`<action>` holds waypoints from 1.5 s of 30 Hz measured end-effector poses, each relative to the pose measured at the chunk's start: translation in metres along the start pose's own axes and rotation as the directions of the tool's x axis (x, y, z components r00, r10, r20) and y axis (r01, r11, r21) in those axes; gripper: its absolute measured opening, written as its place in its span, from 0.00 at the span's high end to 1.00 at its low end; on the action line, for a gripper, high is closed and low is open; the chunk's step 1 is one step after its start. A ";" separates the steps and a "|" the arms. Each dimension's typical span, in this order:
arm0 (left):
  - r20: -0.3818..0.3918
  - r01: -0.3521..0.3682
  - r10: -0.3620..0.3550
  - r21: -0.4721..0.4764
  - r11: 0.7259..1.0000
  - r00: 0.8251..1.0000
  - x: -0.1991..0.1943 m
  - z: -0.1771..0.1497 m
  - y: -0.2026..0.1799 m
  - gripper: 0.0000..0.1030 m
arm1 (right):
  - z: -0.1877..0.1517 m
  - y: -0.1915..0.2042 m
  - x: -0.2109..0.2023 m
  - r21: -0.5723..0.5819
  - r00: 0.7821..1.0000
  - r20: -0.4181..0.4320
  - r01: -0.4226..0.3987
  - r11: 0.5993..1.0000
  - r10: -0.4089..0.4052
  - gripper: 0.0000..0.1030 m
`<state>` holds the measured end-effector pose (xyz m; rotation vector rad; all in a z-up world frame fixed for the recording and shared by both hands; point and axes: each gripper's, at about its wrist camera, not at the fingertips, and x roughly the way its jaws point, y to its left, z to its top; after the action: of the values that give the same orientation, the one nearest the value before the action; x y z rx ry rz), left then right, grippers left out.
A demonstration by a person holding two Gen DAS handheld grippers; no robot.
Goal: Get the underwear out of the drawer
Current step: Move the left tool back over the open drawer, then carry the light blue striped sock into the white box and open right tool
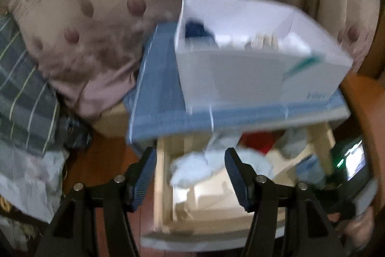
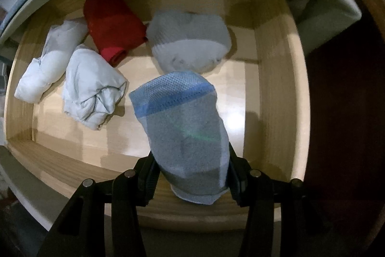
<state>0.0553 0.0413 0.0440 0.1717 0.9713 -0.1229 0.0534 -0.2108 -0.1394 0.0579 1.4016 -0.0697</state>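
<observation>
The wooden drawer (image 2: 272, 88) stands pulled out. My right gripper (image 2: 192, 170) points down into it and is shut on a grey-blue rolled underwear (image 2: 182, 127) with a blue waistband, lifted off the drawer floor. On the floor lie a red roll (image 2: 113, 23), a grey roll (image 2: 190, 40) and two white rolls (image 2: 48, 64) (image 2: 91, 88). My left gripper (image 1: 190, 153) hovers open over the drawer's near left corner (image 1: 160, 184), nothing between its pads. Below it, blurred, lie a white roll (image 1: 192, 168) and the red roll (image 1: 257, 141).
A white box (image 1: 240, 76) with clothes inside sits on the blue cabinet top (image 1: 158, 100) above the drawer. Pink patterned bedding (image 1: 96, 40) and striped fabric (image 1: 24, 88) lie to the left. A hand (image 1: 356, 228) and a lit screen (image 1: 353, 160) show at the right.
</observation>
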 end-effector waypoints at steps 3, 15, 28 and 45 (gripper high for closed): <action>0.014 -0.038 0.038 -0.013 0.999 0.999 0.015 -0.031 -0.012 0.42 | 0.000 0.006 -0.002 -0.015 0.999 0.028 0.020 1.000 -0.019 0.55; -0.050 -0.028 0.025 -0.045 0.999 0.998 0.061 -0.070 -0.030 0.42 | -0.003 0.027 -0.013 -0.047 0.995 0.102 0.000 0.999 0.005 0.55; -0.042 -0.009 0.006 -0.056 0.998 0.999 0.066 -0.071 -0.036 0.42 | -0.005 0.024 -0.017 -0.082 0.994 0.106 0.032 0.996 -0.023 0.55; -0.033 0.034 -0.038 -0.103 0.994 0.999 0.068 -0.071 -0.025 0.42 | -0.011 0.016 -0.025 -0.087 0.992 0.122 0.030 0.996 -0.020 0.55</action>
<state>0.0314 0.0287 -0.0543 0.0626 1.0132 -0.1033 0.0393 -0.1931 -0.1170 -0.0374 1.2831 -0.0310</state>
